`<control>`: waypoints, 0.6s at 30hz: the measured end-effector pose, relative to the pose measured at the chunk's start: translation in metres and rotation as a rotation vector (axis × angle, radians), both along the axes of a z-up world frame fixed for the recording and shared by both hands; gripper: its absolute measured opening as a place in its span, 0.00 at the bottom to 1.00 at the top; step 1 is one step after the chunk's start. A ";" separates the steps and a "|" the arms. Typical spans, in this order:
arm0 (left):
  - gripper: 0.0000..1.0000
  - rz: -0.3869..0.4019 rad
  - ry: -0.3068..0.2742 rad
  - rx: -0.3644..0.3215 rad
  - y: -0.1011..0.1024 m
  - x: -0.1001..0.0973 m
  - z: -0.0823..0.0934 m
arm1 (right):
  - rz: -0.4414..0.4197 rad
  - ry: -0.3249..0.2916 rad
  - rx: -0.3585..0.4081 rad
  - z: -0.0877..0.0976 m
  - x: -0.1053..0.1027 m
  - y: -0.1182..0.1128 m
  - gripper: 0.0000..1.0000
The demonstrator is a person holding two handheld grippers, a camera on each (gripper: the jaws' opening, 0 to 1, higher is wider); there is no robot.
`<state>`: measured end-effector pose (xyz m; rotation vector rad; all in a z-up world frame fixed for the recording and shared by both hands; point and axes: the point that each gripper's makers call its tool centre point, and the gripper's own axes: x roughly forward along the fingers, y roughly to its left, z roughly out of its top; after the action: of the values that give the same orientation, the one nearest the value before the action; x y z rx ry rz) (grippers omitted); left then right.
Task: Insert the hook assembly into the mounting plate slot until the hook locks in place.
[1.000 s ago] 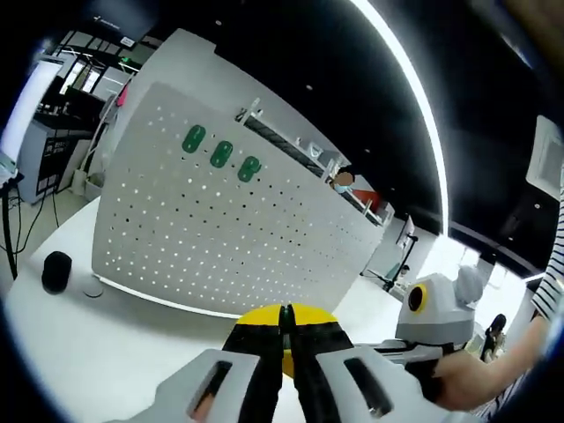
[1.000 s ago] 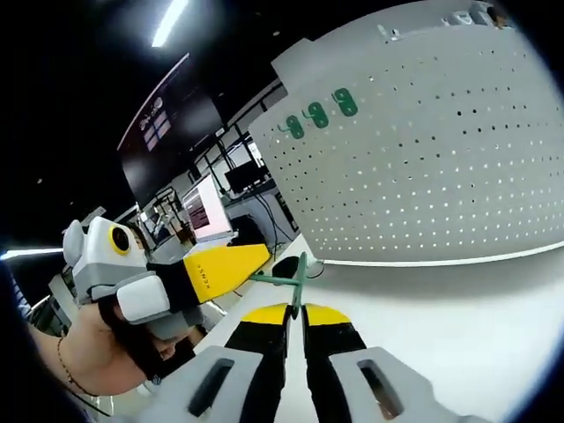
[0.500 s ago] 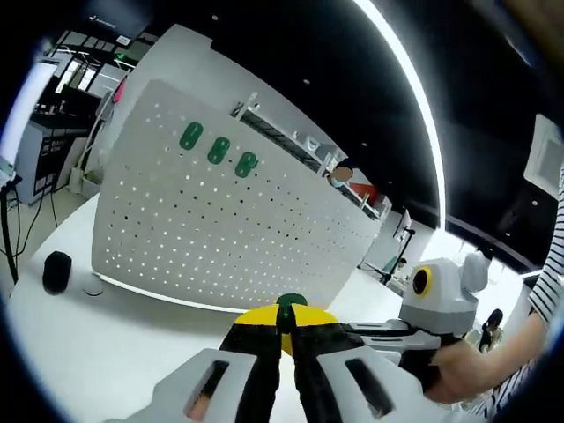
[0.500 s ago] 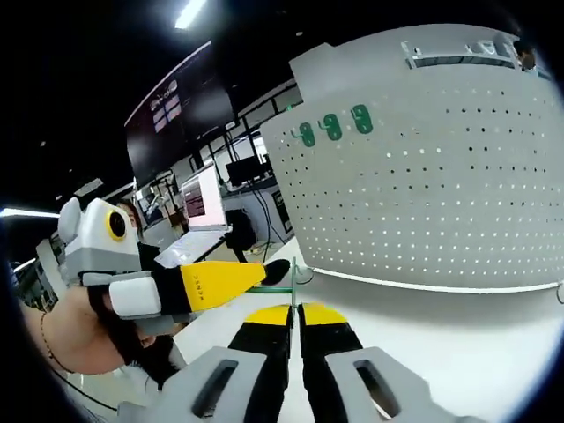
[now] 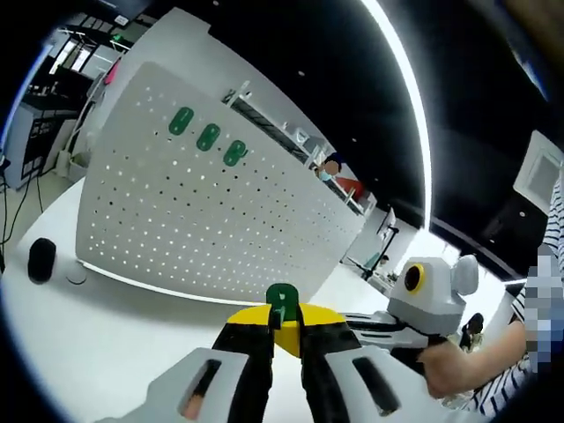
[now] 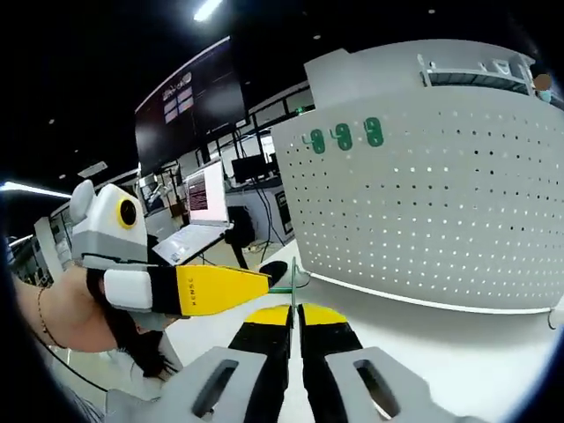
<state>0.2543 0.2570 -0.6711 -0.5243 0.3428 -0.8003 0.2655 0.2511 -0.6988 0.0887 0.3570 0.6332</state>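
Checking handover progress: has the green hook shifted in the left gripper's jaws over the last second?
Yes. The green hook now sticks up above the yellow tips of the left gripper; a second ago it did not show there.

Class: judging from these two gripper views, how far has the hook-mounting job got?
Done: three green hooks already sit in the pegboard. In hand: a fourth green hook is pinched at the left gripper, with the right gripper shut on its thin stem. Left: carrying it to the board and locking it in.
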 end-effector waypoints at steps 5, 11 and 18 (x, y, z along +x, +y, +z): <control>0.06 -0.016 0.030 -0.017 0.001 -0.001 -0.003 | 0.023 -0.020 -0.015 0.001 -0.002 0.001 0.00; 0.04 -0.018 0.039 -0.021 0.001 -0.002 -0.003 | 0.032 -0.033 -0.020 0.003 -0.002 0.002 0.00; 0.03 -0.030 0.044 -0.022 0.001 -0.004 -0.004 | 0.037 -0.039 -0.025 0.003 -0.003 0.003 0.00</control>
<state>0.2508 0.2583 -0.6746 -0.5590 0.3842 -0.8233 0.2622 0.2540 -0.6958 0.0462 0.3294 0.6659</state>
